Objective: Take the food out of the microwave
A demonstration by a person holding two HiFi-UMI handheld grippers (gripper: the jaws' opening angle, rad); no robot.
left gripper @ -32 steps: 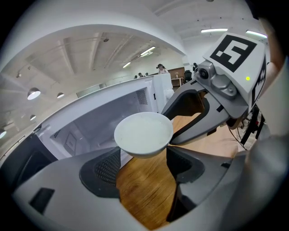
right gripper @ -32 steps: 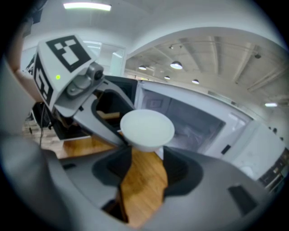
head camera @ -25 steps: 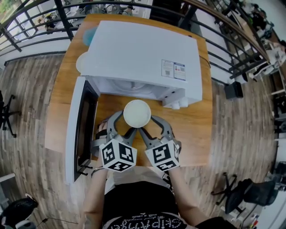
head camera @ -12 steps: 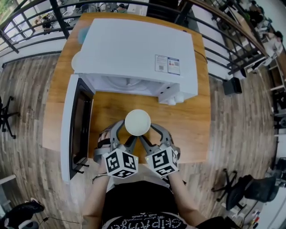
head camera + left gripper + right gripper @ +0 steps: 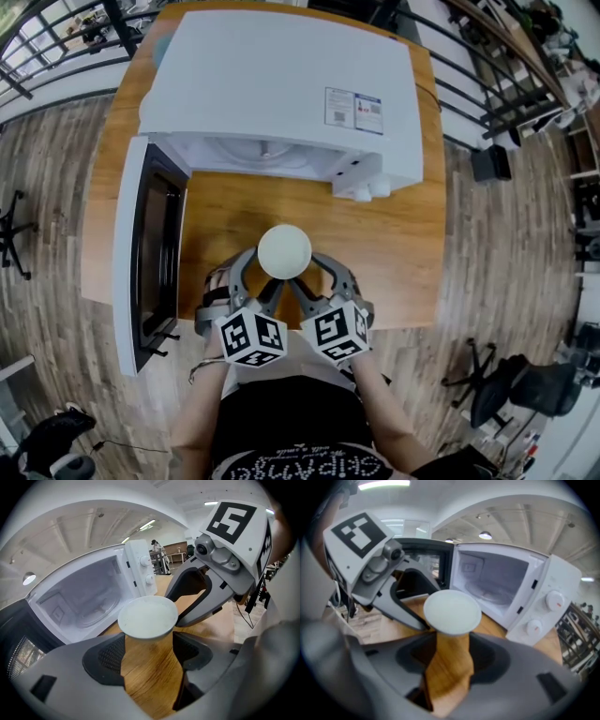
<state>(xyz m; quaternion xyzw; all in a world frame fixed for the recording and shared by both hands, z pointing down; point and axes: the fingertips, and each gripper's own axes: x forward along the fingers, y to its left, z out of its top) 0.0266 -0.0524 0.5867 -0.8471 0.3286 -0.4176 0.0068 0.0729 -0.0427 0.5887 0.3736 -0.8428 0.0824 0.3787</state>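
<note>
Left hand-held gripper (image 5: 148,639) and right hand-held gripper (image 5: 452,639): jaws part-open, tips pressed to the lower wall of one white bowl (image 5: 284,251), carried between the two. Change over the last second: bowl has drawn back from the mouth of the microwave (image 5: 281,84). It is now well in front of it, above bare table (image 5: 403,262), beside the open door (image 5: 150,253). Nothing else seen inside the microwave. Judgement: removal done, setting down remains. Writing: sticker (image 5: 354,110) on the microwave's top, print too small to read. Marker cubes (image 5: 251,337) show black-and-white squares, no words.
</note>
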